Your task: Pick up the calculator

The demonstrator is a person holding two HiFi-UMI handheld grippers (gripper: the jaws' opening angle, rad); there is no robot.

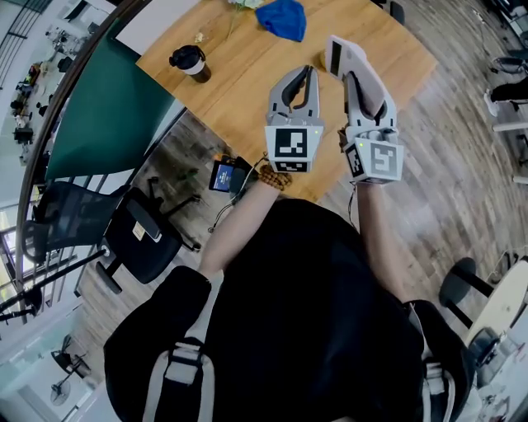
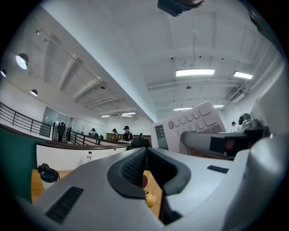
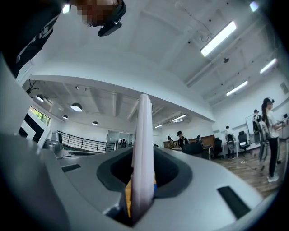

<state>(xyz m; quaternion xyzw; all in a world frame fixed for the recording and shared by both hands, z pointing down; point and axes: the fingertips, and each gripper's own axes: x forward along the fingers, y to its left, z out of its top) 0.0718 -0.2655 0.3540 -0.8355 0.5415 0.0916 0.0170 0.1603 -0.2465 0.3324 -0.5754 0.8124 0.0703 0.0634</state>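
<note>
The white calculator hangs above the wooden table, and my right gripper is shut on it. In the right gripper view it stands edge-on as a thin white slab pinched between the two jaws. In the left gripper view its keys and display show to the right, with a right finger across it. My left gripper hovers just left of the calculator, shut with nothing between its tips.
A black lidded cup stands at the table's left edge, a blue cloth at the far side, a white sheet at the far left corner. A black office chair and a green partition stand left of the table.
</note>
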